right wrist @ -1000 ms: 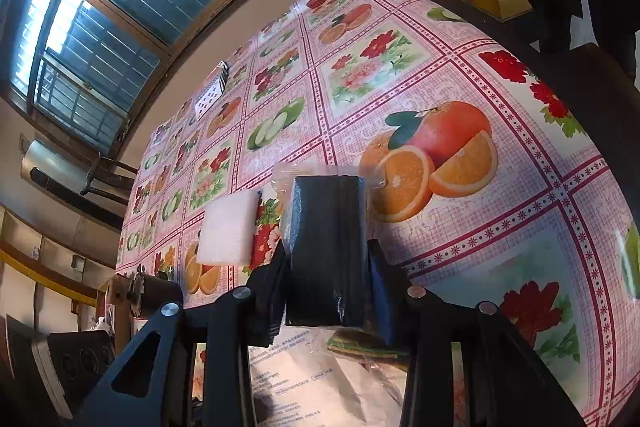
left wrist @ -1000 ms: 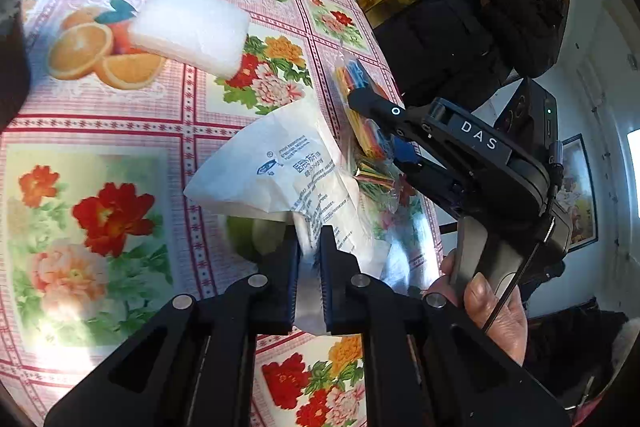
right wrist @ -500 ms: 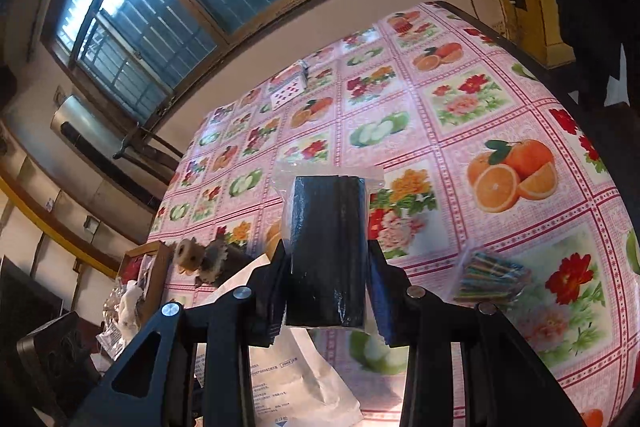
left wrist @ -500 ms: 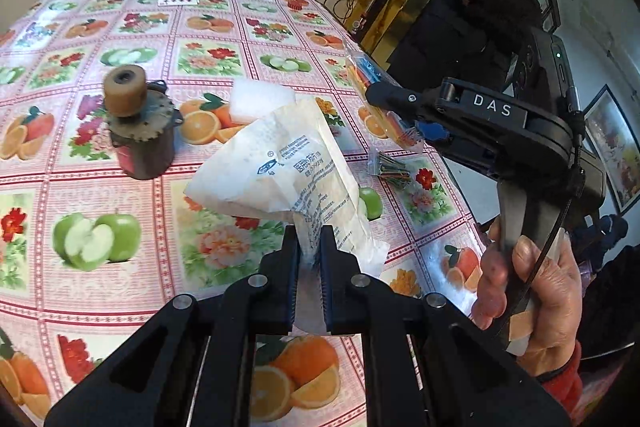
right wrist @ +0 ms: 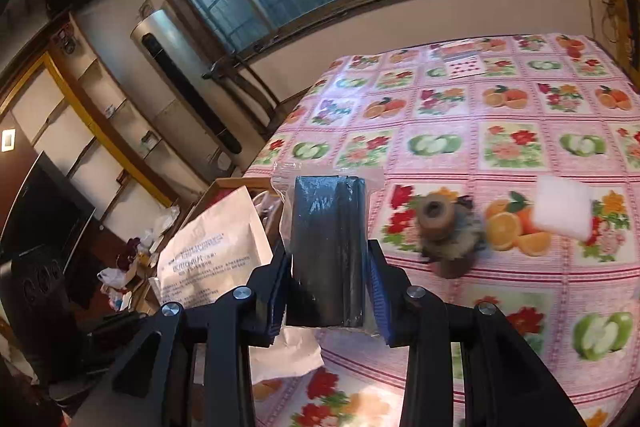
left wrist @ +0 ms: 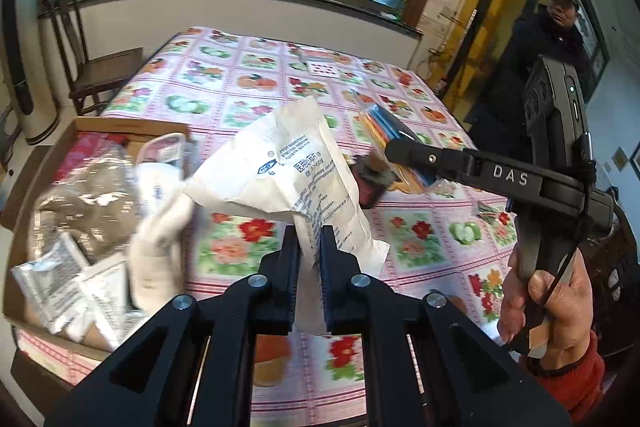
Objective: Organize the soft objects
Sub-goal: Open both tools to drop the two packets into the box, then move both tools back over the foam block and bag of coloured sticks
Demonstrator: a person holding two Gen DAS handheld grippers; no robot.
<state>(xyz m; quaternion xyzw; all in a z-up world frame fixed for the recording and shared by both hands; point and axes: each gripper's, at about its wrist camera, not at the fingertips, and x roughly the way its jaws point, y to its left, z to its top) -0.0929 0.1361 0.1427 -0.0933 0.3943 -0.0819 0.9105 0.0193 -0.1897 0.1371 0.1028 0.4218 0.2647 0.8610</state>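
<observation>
My left gripper (left wrist: 310,255) is shut on the lower edge of a white printed paper packet (left wrist: 288,179), held up over the table's left side. Just left of it an open cardboard box (left wrist: 128,125) holds several soft packets and a white cloth. My right gripper (right wrist: 328,291) is shut on a black roll in clear wrap (right wrist: 328,251), lifted above the table near the box rim (right wrist: 228,183). The white packet (right wrist: 216,251) shows at its left. A white foam pad (right wrist: 560,211) lies on the floral tablecloth (right wrist: 512,143).
A brown gear-like object (right wrist: 444,231) stands on the table beside the foam pad. A clear bag of coloured sticks (left wrist: 384,123) lies further right. Playing cards (right wrist: 464,65) sit at the far edge. A person (left wrist: 552,59) stands at the right, a wooden chair (left wrist: 104,71) at the left.
Both grippers have risen and swung left, bringing the cardboard box into view. Each keeps its hold: the white packet in the left, the black roll in the right.
</observation>
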